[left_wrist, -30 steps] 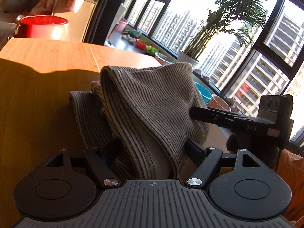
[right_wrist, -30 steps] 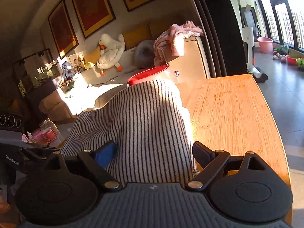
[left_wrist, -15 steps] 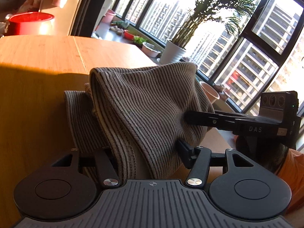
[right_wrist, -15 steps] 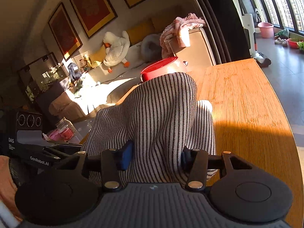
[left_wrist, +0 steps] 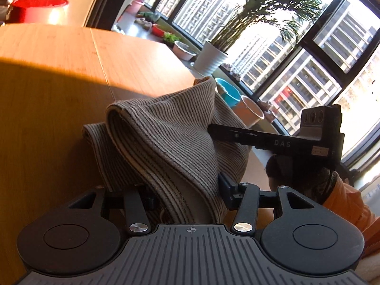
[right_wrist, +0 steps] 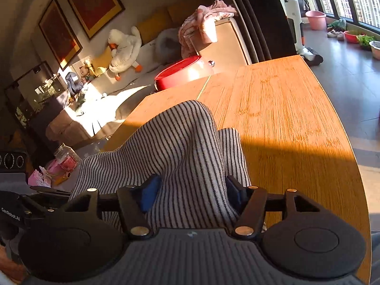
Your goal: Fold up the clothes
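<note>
Both grippers — left, right — clamp striped garment; red basin beyond.

- Low, warm sun floods in through the windows, blown out to white at 1 o'clock in the left wrist view.
- A hard-edged shadow crosses the wooden table; its far end glows orange.
- The red basin shows glare.
- Fisheye bending curves frame edges.

Garment on table, before pot
</note>
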Demonstrator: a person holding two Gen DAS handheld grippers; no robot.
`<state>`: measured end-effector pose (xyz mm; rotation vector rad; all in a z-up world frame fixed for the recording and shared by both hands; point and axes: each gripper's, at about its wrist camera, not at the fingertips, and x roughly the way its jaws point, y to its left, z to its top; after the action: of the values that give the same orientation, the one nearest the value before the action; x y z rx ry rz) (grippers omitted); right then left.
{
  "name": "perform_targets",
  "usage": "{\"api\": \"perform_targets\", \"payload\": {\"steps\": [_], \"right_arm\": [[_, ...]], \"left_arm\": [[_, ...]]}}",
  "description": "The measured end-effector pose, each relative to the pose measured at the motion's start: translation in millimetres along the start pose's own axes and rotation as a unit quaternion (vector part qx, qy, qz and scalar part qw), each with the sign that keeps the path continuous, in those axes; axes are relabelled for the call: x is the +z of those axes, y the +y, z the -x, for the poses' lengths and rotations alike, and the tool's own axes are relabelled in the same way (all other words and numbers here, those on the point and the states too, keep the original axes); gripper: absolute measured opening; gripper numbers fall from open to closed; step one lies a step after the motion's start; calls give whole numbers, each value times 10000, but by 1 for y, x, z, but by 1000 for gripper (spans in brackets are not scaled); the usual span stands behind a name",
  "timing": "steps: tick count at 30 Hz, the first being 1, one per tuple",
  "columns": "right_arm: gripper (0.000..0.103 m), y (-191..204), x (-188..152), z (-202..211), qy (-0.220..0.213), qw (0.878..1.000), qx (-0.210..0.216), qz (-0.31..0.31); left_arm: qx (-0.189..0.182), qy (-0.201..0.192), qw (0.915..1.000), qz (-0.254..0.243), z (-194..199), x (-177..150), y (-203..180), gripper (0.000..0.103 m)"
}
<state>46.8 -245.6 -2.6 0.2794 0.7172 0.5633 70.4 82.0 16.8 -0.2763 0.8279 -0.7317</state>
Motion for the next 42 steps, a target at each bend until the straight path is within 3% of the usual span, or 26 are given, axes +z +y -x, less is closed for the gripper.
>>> {"api": "perform_targets", "payload": {"steps": [5, 8, 11, 15, 18, 20, 22, 27, 29, 33, 37, 42], "right_arm": [[71, 4, -1, 5, -64, 9992, -296, 242], [72, 5, -2, 6, -97, 9991, -357, 226], [73, 12, -1, 9, -146, 9985, -452, 280], [74, 26, -1, 32, -294, 9969, -572, 456], [74, 34, -4, 62, -410, 9969, -422, 529], [74, 38, -7, 77, -405, 9975, -305, 487], [74, 36, -12, 80, -243, 9994, -108, 241], [73, 24, -31, 55, 349, 9933, 670, -873], [73, 25, -26, 46, 298, 9943, 566, -857], [72, 21, -13, 28, 176, 9960, 239, -843], [72, 18, 5, 0, 66, 9988, -359, -316], [77, 9, 28, -31, 21, 9983, -586, 29]], "left_arm": [[222, -667, 9953, -664, 36, 16, -21, 56], [390, -956, 9904, -922, 41, 31, -30, 71], [544, -882, 9893, -1028, 16, 47, -31, 71], [1076, -620, 9874, -985, -22, 58, -13, 65], [1228, -594, 9881, -715, -32, 57, 8, 66], [1389, -587, 9870, -563, -31, 53, 21, 60], [1483, -539, 9867, -404, -34, 52, 31, 60], [1416, -444, 9889, -64, -37, 45, 49, 58], [1420, -427, 9889, -46, -34, 43, 50, 52], [1320, -341, 9906, 114, -28, 37, 53, 51], [1195, -246, 9923, 234, -26, 25, 49, 50], [1005, -136, 9943, 325, -23, 7, 38, 50]]}}
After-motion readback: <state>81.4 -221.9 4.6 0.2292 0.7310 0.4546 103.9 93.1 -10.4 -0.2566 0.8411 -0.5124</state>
